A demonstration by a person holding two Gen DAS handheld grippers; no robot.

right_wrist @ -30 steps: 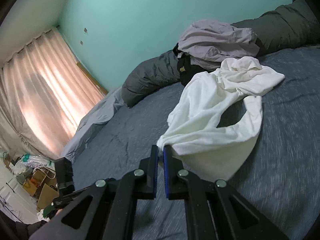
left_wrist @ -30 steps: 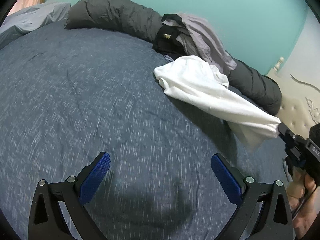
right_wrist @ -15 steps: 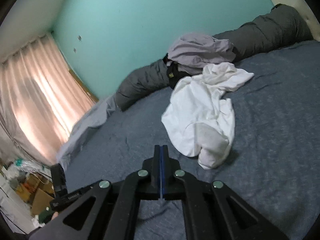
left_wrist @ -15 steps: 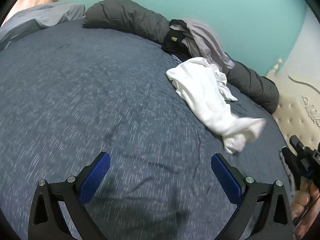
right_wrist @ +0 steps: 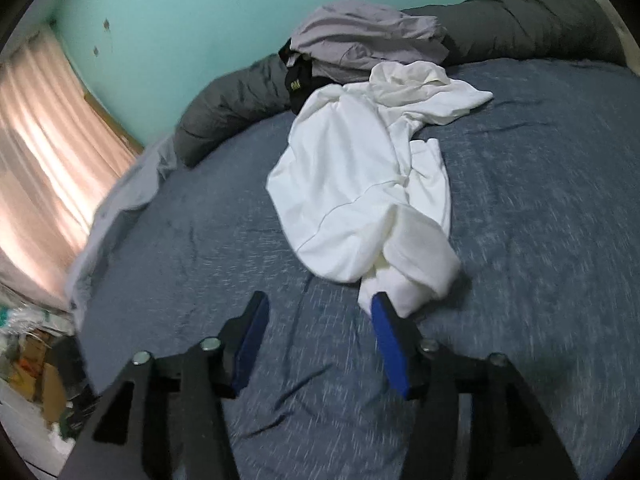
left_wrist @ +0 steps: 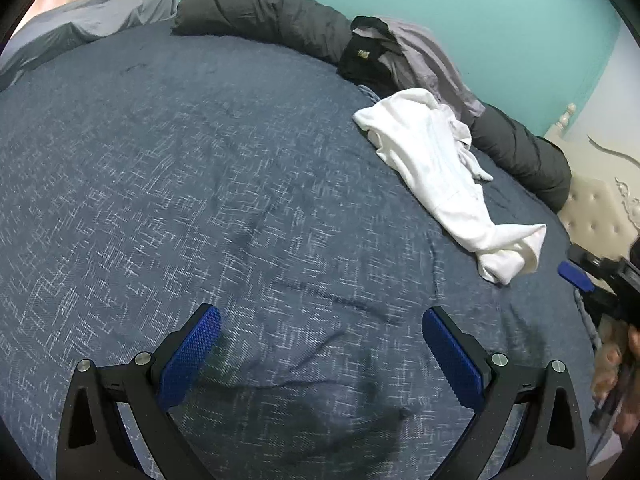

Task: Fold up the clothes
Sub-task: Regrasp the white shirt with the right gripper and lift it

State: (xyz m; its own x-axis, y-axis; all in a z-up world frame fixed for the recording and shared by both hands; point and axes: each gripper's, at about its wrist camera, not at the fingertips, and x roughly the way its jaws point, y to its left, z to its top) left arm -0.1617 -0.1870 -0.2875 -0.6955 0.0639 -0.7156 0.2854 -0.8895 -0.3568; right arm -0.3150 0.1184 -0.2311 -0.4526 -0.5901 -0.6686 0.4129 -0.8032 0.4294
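Observation:
A crumpled white garment (left_wrist: 436, 168) (right_wrist: 360, 184) lies in a long heap on the blue-grey bedspread (left_wrist: 200, 200). My right gripper (right_wrist: 318, 310) hovers just short of the garment's near end, its jaws opening with only bedspread between them. The cloth's tip sits behind the right fingertip (right_wrist: 380, 304). That same right gripper (left_wrist: 576, 272) shows at the right edge of the left wrist view, held by a hand. My left gripper (left_wrist: 320, 328) stands open over bare bedspread, well left of the garment.
A pile of grey and black clothes (left_wrist: 400, 56) (right_wrist: 360, 44) rests against a dark rolled duvet (left_wrist: 272, 16) along the teal wall. A padded cream headboard (left_wrist: 596, 208) is at the right. Pink curtains (right_wrist: 44, 140) and floor clutter lie beyond the bed's far side.
The right gripper let go of the white garment, which dropped onto the bed, and its jaws have parted. The left gripper shifted sideways over the bedspread, staying open.

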